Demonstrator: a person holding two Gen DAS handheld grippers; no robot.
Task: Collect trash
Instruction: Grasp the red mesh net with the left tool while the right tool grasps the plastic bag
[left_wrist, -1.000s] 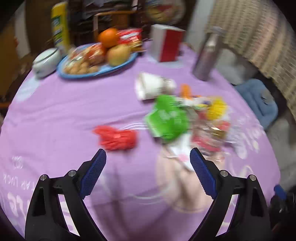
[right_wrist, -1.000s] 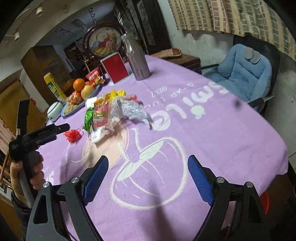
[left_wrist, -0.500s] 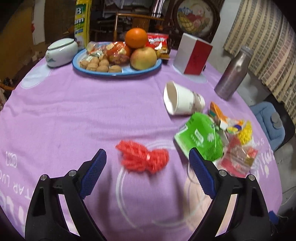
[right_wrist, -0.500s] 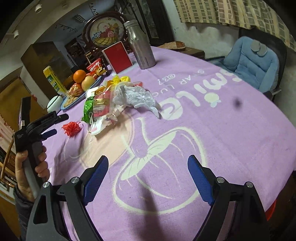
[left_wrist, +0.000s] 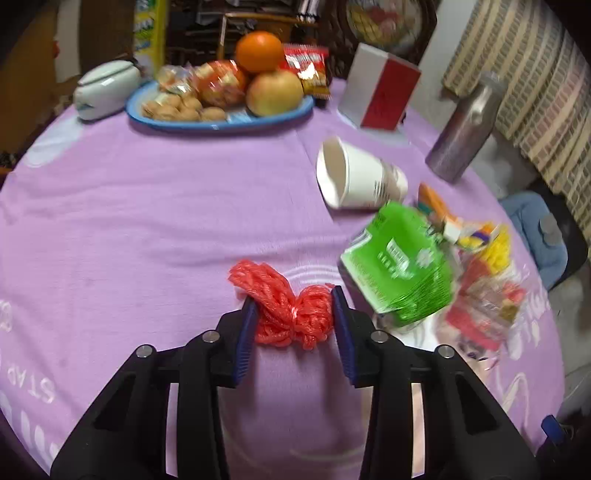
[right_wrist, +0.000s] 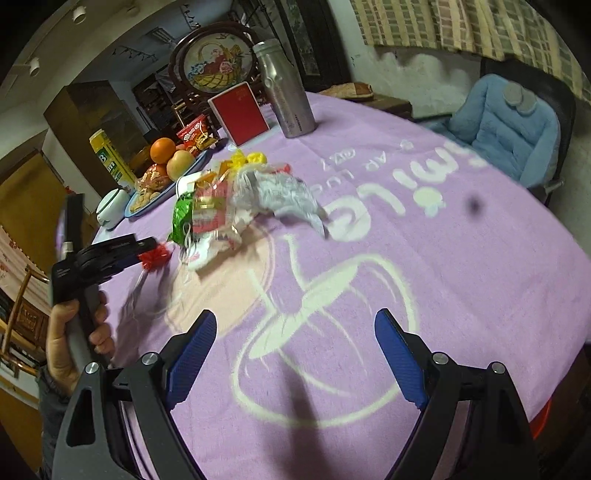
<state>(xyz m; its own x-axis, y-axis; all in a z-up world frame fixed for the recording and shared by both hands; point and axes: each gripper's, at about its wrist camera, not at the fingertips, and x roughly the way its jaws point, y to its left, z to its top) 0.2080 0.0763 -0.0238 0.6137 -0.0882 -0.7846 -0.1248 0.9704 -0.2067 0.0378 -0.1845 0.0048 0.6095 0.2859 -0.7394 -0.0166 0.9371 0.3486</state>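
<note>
Left gripper (left_wrist: 295, 317) angled down at the purple tablecloth (left_wrist: 147, 221), jaws closing around a crumpled red mesh net (left_wrist: 291, 310); both blue pads touching the bundle's sides, one loose end trailing out to the upper left. Net resting on the cloth, just beside a green snack wrapper (left_wrist: 399, 273). Beyond that, a heap of litter: yellow, red and clear wrappers (left_wrist: 487, 288), blurred and hard to sort apart. Tipped white paper cup (left_wrist: 358, 177) lying on its side above the green wrapper, mouth facing left.

Right gripper (right_wrist: 295, 354) held over a bare stretch of cloth near the white printed ring, jaws spread wide, nothing between them. Well apart from the litter heap (right_wrist: 236, 199). Seen from this side too: a hand (right_wrist: 74, 343) gripping the left tool's handle, red net (right_wrist: 155, 256) at its tip.

Farther back, blue plate (left_wrist: 221, 122) with an orange, an apple and walnuts, a white lidded dish (left_wrist: 107, 88) to its left, a red-and-white box (left_wrist: 380, 92), a steel bottle (left_wrist: 461, 136) upright. Blue padded chair (right_wrist: 506, 129) past the table edge.
</note>
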